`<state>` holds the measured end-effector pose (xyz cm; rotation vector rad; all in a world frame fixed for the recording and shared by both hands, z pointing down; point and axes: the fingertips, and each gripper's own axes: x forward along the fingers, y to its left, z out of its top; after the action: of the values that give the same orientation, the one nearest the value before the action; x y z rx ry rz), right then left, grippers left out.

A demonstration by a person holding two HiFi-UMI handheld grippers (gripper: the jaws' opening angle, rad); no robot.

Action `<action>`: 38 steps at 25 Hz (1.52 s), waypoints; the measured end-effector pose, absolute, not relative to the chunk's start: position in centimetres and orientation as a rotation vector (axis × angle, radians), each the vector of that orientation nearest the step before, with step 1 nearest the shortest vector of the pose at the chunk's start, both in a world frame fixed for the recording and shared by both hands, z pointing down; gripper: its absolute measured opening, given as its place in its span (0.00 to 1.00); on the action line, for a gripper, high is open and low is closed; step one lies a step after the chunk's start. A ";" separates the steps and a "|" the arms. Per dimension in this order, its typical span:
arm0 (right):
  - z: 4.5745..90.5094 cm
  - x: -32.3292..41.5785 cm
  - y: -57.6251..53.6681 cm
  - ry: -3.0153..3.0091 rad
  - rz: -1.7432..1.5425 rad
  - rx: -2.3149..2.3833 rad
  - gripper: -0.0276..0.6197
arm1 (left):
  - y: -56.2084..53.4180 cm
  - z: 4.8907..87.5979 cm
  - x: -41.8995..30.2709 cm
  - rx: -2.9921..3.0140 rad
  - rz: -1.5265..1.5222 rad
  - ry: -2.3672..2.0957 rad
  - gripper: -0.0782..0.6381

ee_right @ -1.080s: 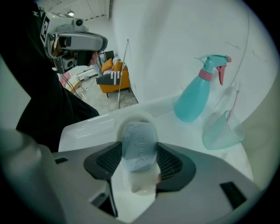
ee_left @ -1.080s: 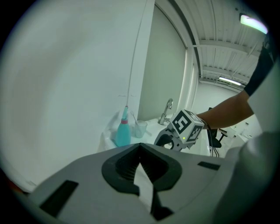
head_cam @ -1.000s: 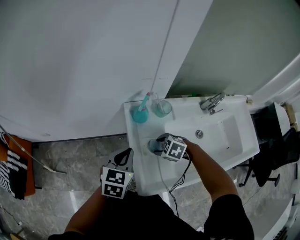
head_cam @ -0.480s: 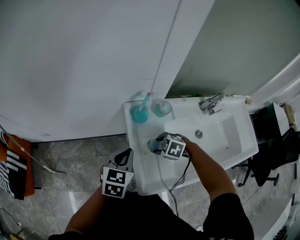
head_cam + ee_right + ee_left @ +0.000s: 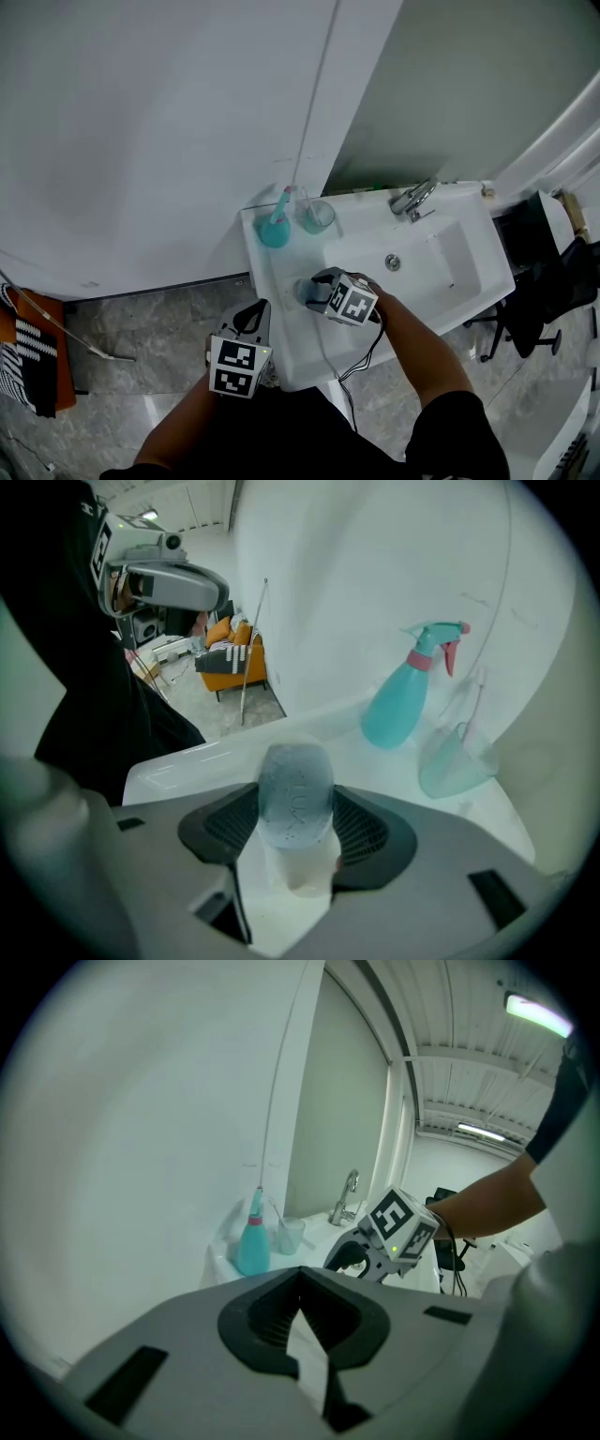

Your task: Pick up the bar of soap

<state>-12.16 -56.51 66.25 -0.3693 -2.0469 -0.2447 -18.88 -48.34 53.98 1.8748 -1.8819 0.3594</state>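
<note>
Bar of soap clamped in right gripper — spray bottle beyond.

Soap matt w/ specks; sink glossy (ceramic-looking).

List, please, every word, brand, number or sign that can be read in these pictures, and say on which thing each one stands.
"LUX": pressed into the bar of soap held between the jaws of the right gripper; faint, and the letters run along the bar.
Marker cubes: only black-and-white square patterns, no letters or numbers.
Spray bottle: no label that can be read.
Nothing else carries readable text.
</note>
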 end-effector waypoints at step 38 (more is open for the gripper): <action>46.0 -3.9 -60.2 -2.425 0.081 1.463 0.44 | -56.7 48.6 -14.4 2.253 0.245 -1.665 0.12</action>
<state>-3.89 -60.15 45.97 1.4628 -2.4250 0.0815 -14.38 -56.68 48.64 2.2532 -1.6650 0.2446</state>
